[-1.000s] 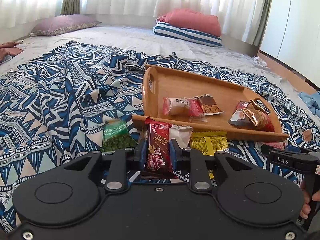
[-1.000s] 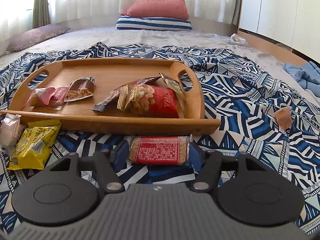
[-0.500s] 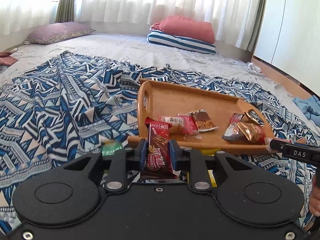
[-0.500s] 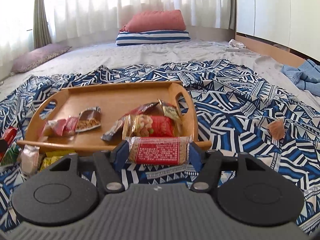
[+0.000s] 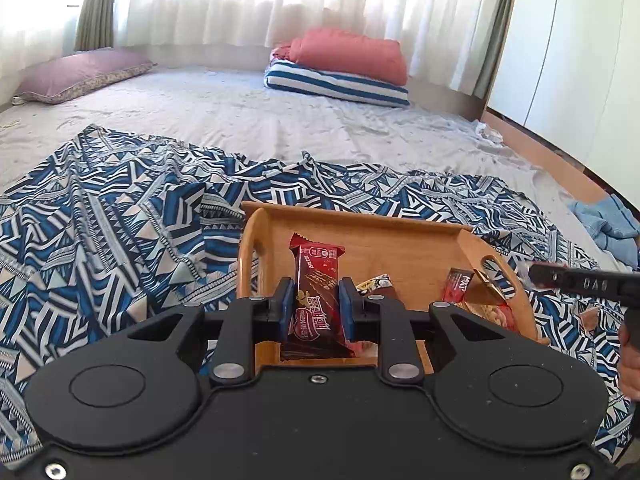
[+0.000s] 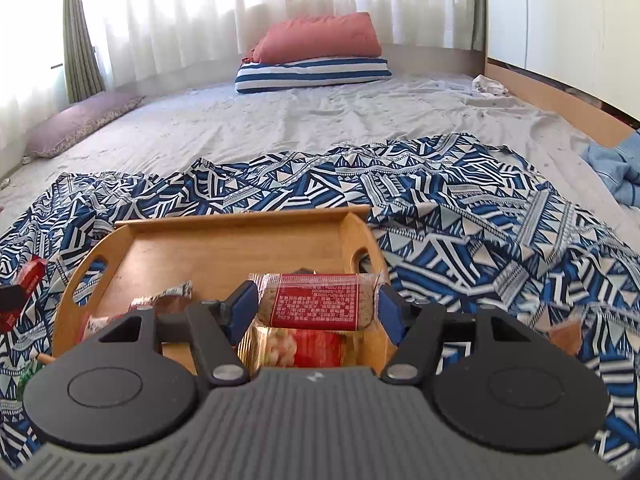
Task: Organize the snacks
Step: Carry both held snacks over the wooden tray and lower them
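Observation:
My left gripper is shut on a dark red chocolate wafer bar, held upright above the left end of the wooden tray. My right gripper is shut on a red-labelled cereal bar, held crosswise above the right end of the same tray. Several snack packets lie in the tray, among them a red peanut packet under the right gripper and a red sachet. The right gripper also shows at the right edge of the left wrist view.
The tray sits on a blue-and-white patterned cloth spread over a grey bed. Pillows lie at the far end. A green snack packet lies beside the tray's left end. A blue garment lies to the right.
Both grippers have lifted their bars off the cloth and moved forward over the tray. The loose snacks in front of the tray have dropped out of view.

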`<state>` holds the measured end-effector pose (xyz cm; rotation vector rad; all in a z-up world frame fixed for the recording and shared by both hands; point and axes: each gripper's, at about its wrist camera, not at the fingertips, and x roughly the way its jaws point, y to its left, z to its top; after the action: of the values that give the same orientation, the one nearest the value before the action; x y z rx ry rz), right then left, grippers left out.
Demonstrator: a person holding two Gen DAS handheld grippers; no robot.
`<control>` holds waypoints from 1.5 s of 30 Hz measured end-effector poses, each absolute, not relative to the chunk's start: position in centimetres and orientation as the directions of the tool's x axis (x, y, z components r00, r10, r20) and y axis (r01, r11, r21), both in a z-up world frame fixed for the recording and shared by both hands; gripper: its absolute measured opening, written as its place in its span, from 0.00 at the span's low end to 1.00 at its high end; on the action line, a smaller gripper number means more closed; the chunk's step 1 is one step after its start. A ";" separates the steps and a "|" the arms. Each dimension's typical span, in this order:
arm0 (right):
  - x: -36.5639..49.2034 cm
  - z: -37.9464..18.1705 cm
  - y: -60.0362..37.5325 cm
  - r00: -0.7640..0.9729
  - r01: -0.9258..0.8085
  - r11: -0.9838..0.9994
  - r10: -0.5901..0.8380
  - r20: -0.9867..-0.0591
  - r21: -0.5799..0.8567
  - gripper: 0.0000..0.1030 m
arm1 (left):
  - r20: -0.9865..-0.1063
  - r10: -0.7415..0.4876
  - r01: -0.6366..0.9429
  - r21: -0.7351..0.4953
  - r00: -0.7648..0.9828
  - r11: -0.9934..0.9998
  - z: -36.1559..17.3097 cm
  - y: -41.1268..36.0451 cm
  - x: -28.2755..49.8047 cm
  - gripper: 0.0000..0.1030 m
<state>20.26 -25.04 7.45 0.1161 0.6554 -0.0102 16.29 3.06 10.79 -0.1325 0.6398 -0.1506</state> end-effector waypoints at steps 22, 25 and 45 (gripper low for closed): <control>31.9 2.2 -18.6 0.651 -0.076 0.994 0.110 -0.751 0.080 0.66 | -0.727 -0.125 0.022 -0.150 0.675 0.988 4.0 1.4 26.3 0.22; 32.3 1.6 -17.6 0.642 -0.100 0.992 0.120 -0.757 0.072 0.67 | -0.733 -0.121 0.018 -0.146 0.669 0.989 3.6 1.4 26.7 0.22; 32.0 0.0 -16.8 0.611 -0.250 0.968 0.185 -0.770 0.034 0.69 | -0.740 -0.130 0.040 -0.139 0.660 0.990 2.5 0.6 26.9 0.22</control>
<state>31.96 -16.84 -0.04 -0.0797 0.8785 0.2516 26.86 0.62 2.48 -0.1140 0.8455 -0.0966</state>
